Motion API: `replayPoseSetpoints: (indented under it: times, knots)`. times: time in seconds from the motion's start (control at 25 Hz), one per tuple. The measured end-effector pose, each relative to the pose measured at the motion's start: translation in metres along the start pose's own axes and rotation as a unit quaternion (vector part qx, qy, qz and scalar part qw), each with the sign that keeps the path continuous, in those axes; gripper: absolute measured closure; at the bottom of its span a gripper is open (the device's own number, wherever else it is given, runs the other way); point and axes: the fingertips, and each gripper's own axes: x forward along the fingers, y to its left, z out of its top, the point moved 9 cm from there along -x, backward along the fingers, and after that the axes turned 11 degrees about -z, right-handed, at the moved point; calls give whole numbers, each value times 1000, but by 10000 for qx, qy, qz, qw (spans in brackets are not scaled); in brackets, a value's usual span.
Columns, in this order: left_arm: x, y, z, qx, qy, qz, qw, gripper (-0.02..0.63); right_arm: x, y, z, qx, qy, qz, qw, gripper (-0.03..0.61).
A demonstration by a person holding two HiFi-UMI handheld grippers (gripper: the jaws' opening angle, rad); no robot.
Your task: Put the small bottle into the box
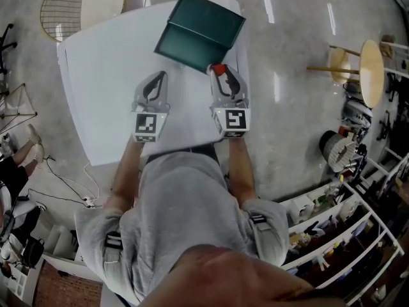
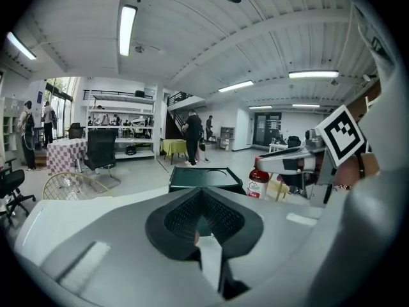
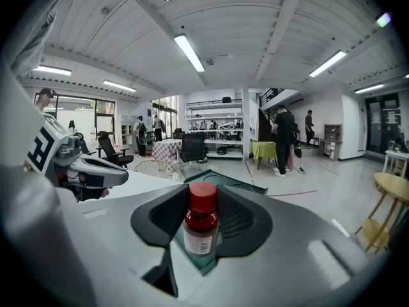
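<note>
Mia: Your right tongs (image 3: 202, 200) are pinching the small bottle (image 3: 200, 232). One pad sits on each side of it. The bottle stands straight up, and you can see its red cap and its white label.

Ben: Yes, but your bottle is not in the box (image 1: 185, 47). In the head view it is right at the near edge of the box, by the right corner.

Mia: The box is dark green and it lies open. It sits at the far end of the white table (image 1: 96, 82).

Ben: Your left tongs (image 2: 202, 190) hold nothing. Their tips are pressed together, with a little gap behind the tips.

Mia: Both your tongs are over the table, side by side, and both point toward the box. Your left tongs are near its left corner.

Ben: Past the far left corner of the table there is a chair (image 1: 96, 2) with a round wire back.
</note>
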Motion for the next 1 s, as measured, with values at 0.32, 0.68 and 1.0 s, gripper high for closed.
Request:
replayPoseSetpoints:
  times: [0.32, 0.68, 1.0]
  knots:
    - [13, 8, -10, -398, 207, 122, 9989, 603, 21, -6, -21, -33, 286, 154, 9995, 442]
    - [23, 18, -25, -461, 456, 165, 9978, 603, 39, -6, -39, 50, 505, 241, 9984, 442]
    - [28, 17, -28, -490, 486, 155, 9975, 603, 43, -5, -46, -3, 605, 260, 9978, 440]
